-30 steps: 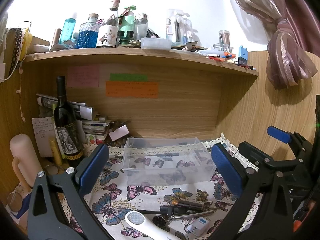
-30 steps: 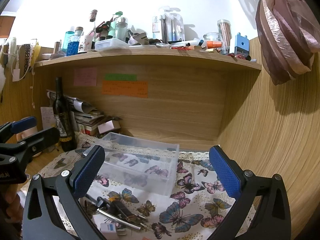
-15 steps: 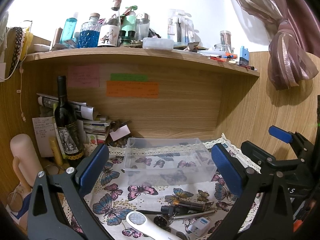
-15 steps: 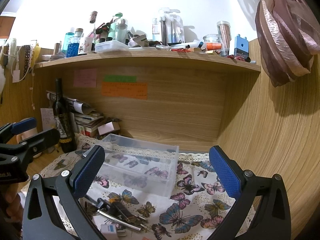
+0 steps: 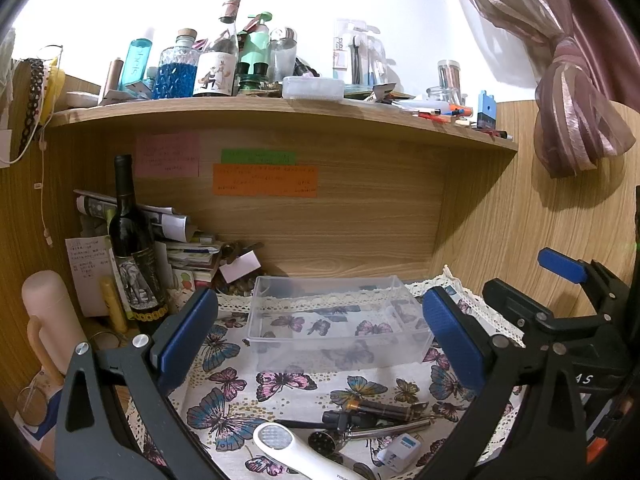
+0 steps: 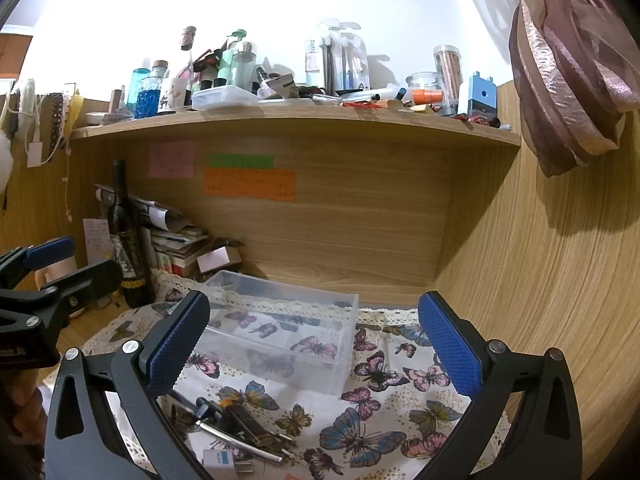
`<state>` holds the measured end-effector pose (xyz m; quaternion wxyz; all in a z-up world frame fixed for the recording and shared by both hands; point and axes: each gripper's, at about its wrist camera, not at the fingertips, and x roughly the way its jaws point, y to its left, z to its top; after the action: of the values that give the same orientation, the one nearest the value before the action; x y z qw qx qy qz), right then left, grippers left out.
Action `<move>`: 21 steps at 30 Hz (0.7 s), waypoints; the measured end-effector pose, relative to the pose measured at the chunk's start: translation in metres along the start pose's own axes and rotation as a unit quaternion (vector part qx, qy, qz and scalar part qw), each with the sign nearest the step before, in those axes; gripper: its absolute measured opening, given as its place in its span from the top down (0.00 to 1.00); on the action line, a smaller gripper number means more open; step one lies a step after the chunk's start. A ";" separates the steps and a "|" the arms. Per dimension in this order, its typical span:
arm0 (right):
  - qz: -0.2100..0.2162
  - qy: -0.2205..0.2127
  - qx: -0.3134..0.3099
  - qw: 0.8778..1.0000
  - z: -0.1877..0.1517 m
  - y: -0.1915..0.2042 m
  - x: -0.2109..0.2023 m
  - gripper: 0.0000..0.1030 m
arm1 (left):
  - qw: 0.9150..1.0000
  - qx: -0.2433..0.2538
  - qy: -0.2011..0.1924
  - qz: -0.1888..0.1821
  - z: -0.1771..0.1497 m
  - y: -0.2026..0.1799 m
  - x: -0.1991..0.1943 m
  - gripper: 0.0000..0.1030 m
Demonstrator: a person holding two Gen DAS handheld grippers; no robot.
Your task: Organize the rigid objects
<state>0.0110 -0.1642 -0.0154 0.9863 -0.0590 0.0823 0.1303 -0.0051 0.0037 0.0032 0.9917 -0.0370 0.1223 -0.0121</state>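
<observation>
An empty clear plastic box [image 5: 340,320] [image 6: 280,336] stands on the butterfly cloth [image 5: 288,384] [image 6: 384,412]. In front of it lie small rigid items: a white handheld device [image 5: 296,452], a dark pen-like tool [image 5: 380,408] [image 6: 244,420], a metal rod [image 5: 384,430] [image 6: 236,440] and a small white plug [image 5: 398,452] [image 6: 224,462]. My left gripper [image 5: 320,340] is open and empty above these items. My right gripper [image 6: 316,344] is open and empty, to the right of the left one. Each gripper shows at the edge of the other's view.
A dark wine bottle [image 5: 134,248] [image 6: 128,240] and a pile of papers [image 5: 180,248] stand at the back left. A pink flask [image 5: 52,320] stands at far left. The shelf [image 5: 280,112] above carries several bottles. A wooden wall [image 6: 560,280] closes the right side.
Both grippers have drifted slightly; the view has shifted a little. Nothing has been picked up or moved.
</observation>
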 end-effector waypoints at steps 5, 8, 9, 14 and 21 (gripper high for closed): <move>0.000 0.000 0.001 1.000 -0.001 0.000 0.000 0.00 | 1.000 0.001 0.000 0.000 0.000 0.000 0.000 0.00; 0.000 0.000 0.002 1.000 -0.001 0.000 0.000 0.00 | 1.000 0.001 0.000 0.002 0.000 0.000 -0.001 0.00; 0.001 0.000 0.001 1.000 -0.001 0.000 0.000 0.00 | 1.000 0.001 0.000 0.002 0.000 0.000 -0.001 0.00; 0.001 0.000 0.002 1.000 -0.001 0.001 0.000 0.00 | 1.000 0.002 0.000 0.001 0.000 0.000 -0.001 0.00; 0.001 0.000 0.002 1.000 -0.001 0.001 -0.001 0.00 | 1.000 0.003 0.001 0.001 0.001 0.000 0.000 0.00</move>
<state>0.0095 -0.1639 -0.0165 0.9863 -0.0569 0.0829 0.1310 -0.0049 0.0036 0.0042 0.9918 -0.0337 0.1229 -0.0119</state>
